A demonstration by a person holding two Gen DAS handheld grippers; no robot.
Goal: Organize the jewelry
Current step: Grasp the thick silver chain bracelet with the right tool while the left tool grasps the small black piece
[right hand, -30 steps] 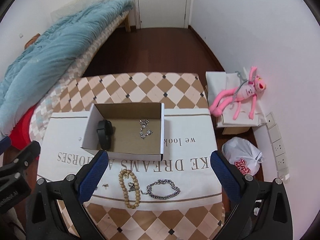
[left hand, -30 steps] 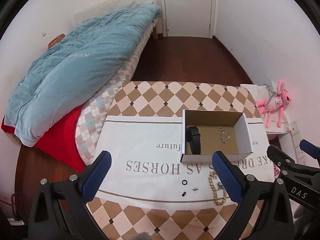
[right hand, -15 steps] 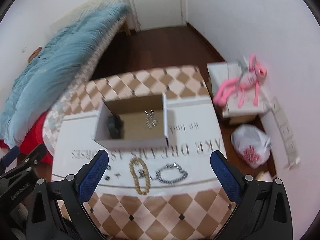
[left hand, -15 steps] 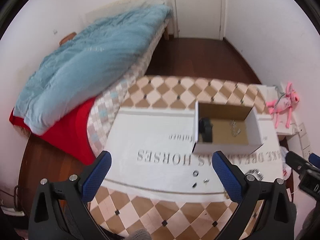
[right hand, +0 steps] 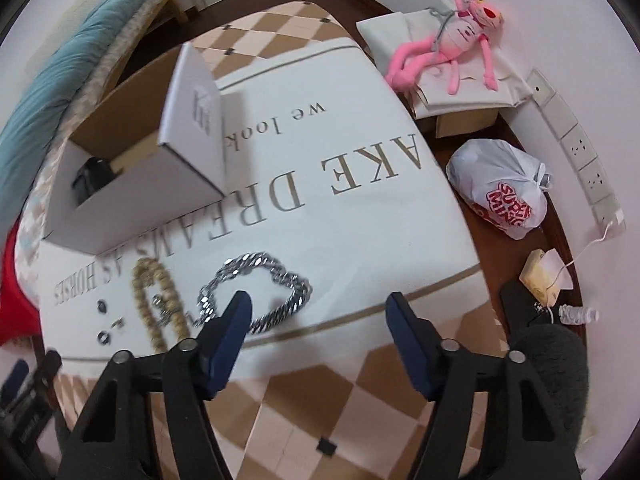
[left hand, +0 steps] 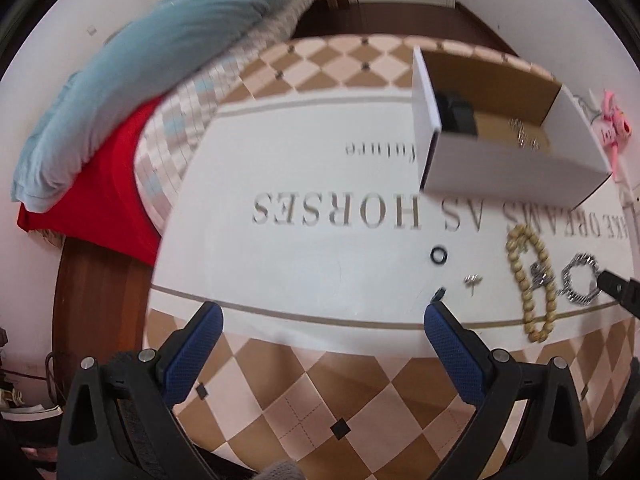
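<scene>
A white cardboard box (left hand: 508, 168) stands on the white printed cloth (left hand: 300, 272), holding a black band (left hand: 456, 114) and a small silver chain (left hand: 522, 138). On the cloth lie a wooden bead bracelet (left hand: 530, 280), a silver chain bracelet (right hand: 256, 280), a black ring (left hand: 439, 256), a small black piece (left hand: 439, 293) and a small silver earring (left hand: 473, 280). My left gripper (left hand: 320, 320) is open and empty, low over the cloth's near edge. My right gripper (right hand: 320, 312) is open and empty, its left finger just in front of the silver chain bracelet. The box also shows in the right wrist view (right hand: 136, 184).
The table (left hand: 320, 400) has a brown and cream checked top. A bed with a teal quilt (left hand: 160, 48) lies to the left. To the right on the floor are a pink plush toy (right hand: 452, 40), a white plastic bag (right hand: 500, 192) and wall sockets (right hand: 580, 152).
Both grippers have dropped down and come much closer to the table. The right one has tilted and closed in on the silver chain bracelet. Both stay open.
</scene>
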